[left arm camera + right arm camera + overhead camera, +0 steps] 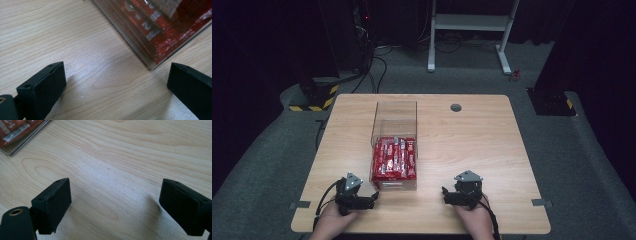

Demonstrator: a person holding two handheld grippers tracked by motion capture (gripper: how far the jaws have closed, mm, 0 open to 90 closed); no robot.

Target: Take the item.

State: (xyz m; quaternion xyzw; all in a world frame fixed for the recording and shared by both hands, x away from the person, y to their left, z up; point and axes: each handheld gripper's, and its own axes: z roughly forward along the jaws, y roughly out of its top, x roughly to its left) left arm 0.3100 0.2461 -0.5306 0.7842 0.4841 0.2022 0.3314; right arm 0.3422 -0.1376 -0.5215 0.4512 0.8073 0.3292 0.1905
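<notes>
At the left of the high view, the left claw (373, 196) rests low on the tabletop (472, 145), held in a hand (332, 220) that enters from the near edge. Its tips point toward the near left corner of the clear box (394, 145) and lie just beside that corner without touching it. In the left gripper view the left claw (115, 82) stands wide open with bare wood between its jaws and nothing held. The box's near corner (150, 62) lies just ahead of the gap, closer to the right-hand jaw, and red packets (160, 27) press against the clear wall.

The clear box stands in the middle of the tabletop, a little left of centre, with its long side running away from the person. The red packets (394, 157) fill its near half in a tight row, and its far half is see-through down to the wood.

To the right of the box, the right claw (445, 192) sits near the front edge, held by the other hand (477, 220), its tips turned toward the box's near right corner but clearly apart from it. In the right gripper view the right claw (115, 202) is also spread wide and grips nothing. The box's corner (15, 142) shows far off at the upper left, well ahead of the left-hand jaw.
</notes>
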